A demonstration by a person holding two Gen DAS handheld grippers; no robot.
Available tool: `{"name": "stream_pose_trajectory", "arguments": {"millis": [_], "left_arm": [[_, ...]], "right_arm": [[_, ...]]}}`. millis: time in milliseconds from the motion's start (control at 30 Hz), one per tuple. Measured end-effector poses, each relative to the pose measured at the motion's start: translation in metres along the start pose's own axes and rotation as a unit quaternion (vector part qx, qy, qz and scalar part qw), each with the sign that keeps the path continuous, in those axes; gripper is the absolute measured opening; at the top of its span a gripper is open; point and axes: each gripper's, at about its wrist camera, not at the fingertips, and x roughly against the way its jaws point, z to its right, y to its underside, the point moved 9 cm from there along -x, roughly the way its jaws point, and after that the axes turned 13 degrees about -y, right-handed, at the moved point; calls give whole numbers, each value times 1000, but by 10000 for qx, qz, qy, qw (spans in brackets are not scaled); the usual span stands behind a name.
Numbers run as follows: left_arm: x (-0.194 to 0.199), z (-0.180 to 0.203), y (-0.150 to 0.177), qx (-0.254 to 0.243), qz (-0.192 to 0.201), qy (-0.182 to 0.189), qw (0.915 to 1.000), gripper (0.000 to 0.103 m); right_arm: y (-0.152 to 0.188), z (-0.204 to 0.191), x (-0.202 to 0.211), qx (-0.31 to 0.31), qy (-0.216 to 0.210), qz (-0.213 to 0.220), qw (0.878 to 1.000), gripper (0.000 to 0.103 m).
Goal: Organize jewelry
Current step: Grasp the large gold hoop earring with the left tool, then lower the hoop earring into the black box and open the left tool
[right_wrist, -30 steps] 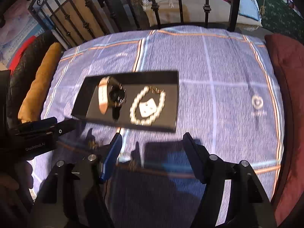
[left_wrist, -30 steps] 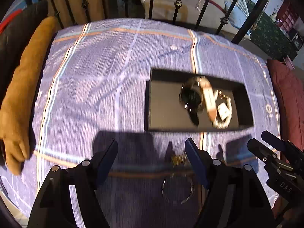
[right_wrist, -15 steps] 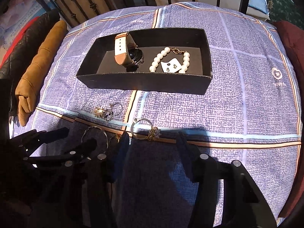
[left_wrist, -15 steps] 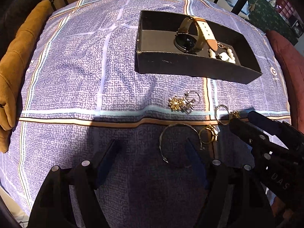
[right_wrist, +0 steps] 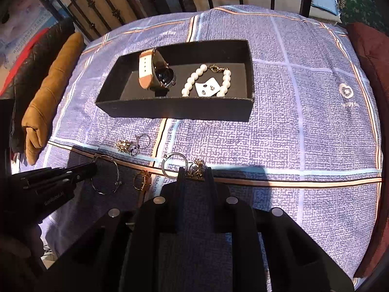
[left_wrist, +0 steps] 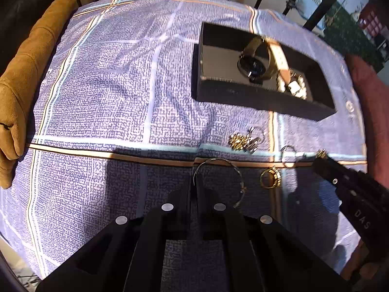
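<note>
A black tray (right_wrist: 175, 108) on the plaid cloth holds a watch (right_wrist: 155, 73), a pearl bracelet (right_wrist: 206, 80) and an earring card (right_wrist: 206, 88). In front of it lie a thin bangle (left_wrist: 218, 177), a gold ring (left_wrist: 269, 177), a ring cluster (left_wrist: 243, 141) and a silver hoop with a gold charm (right_wrist: 184, 166). My left gripper (left_wrist: 193, 185) is shut on the bangle's left edge. My right gripper (right_wrist: 194, 174) has its jaws narrowed around the gold charm (right_wrist: 197, 168), touching the cloth.
A tan cushion (left_wrist: 22, 73) lies along the left edge and a dark red cushion (right_wrist: 372, 48) along the right. Black iron railings (right_wrist: 102, 7) stand behind the cloth. The tray also shows in the left wrist view (left_wrist: 255, 99).
Both grippers came down to the cloth and closed: the left onto the bangle's edge, the right around the hoop's gold charm.
</note>
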Motion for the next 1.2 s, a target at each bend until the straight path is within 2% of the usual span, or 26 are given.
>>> {"name": "stream_pose_trajectory", "arguments": {"millis": [300, 500, 800, 1200], "left_arm": [[42, -5, -21, -16, 437, 298, 9986, 3], [72, 20, -40, -95, 702, 398, 9967, 3], [79, 35, -62, -230, 944, 344, 9947, 3], [81, 48, -99, -440, 1292, 248, 9903, 3]], "right_arm": [[-17, -10, 19, -14, -121, 246, 9996, 17], [-34, -20, 34, 66, -216, 490, 9985, 17], [-62, -28, 46, 213, -243, 746, 9967, 17], [-95, -20, 43, 272, -65, 971, 9949, 17]]}}
